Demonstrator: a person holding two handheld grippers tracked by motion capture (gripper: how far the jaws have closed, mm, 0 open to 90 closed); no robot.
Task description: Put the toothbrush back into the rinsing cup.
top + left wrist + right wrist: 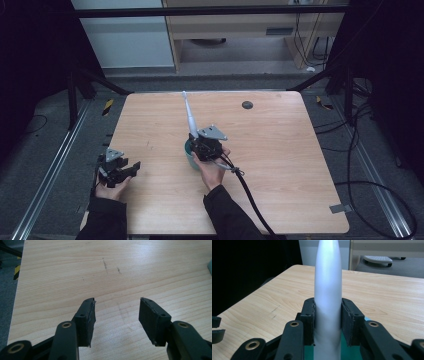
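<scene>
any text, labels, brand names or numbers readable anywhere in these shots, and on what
None can be read.
The white toothbrush clamped in the right gripper has a plain handle with no print visible.
The teal cup under it shows no label.
The left gripper, jaws apart, bears no marking.
The table has only scuffs and a dark round cap.
The yellow-black tape is a hazard pattern, no words.

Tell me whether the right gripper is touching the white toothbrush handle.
Touching. In the right gripper view both pads press against the sides of the white toothbrush handle, with no gap on either side of the right gripper.
</scene>
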